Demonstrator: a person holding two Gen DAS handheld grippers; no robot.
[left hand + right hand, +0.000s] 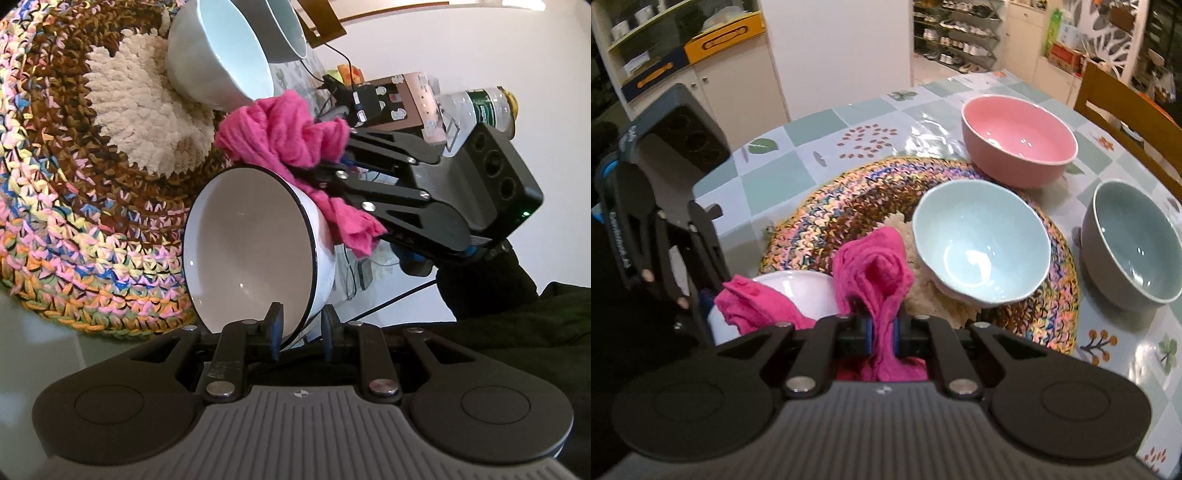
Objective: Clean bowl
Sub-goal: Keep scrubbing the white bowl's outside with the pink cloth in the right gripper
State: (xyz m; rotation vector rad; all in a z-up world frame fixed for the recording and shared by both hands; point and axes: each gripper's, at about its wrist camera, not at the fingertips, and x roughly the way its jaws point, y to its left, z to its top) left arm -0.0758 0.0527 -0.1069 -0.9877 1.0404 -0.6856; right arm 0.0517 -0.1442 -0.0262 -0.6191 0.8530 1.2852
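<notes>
I hold the white bowl (255,251) tipped on its side, its black rim pinched between the two fingers of my left gripper (299,328) — the jaws are clamped on the lower edge, the open mouth turned toward my left. Just ahead and to the right of that gripper, my right gripper (332,177) is closed tight on a pink cloth (291,133), which lies bunched over the bowl's upper rim and outer wall. From the right gripper's own view, the cloth (875,273) rises between its fingers and the bowl (798,291) sits just ahead to the left. Beyond it, on a crocheted mat (1060,295), stands a pale blue bowl (982,251); a pink bowl (1019,144) and a grey bowl (1134,243) stand farther ahead and right. My worry: the grip is on a thin glazed rim only, so a hard wipe could twist the bowl out of the jaws — it would drop toward the mat or knock the pale blue bowl
</notes>
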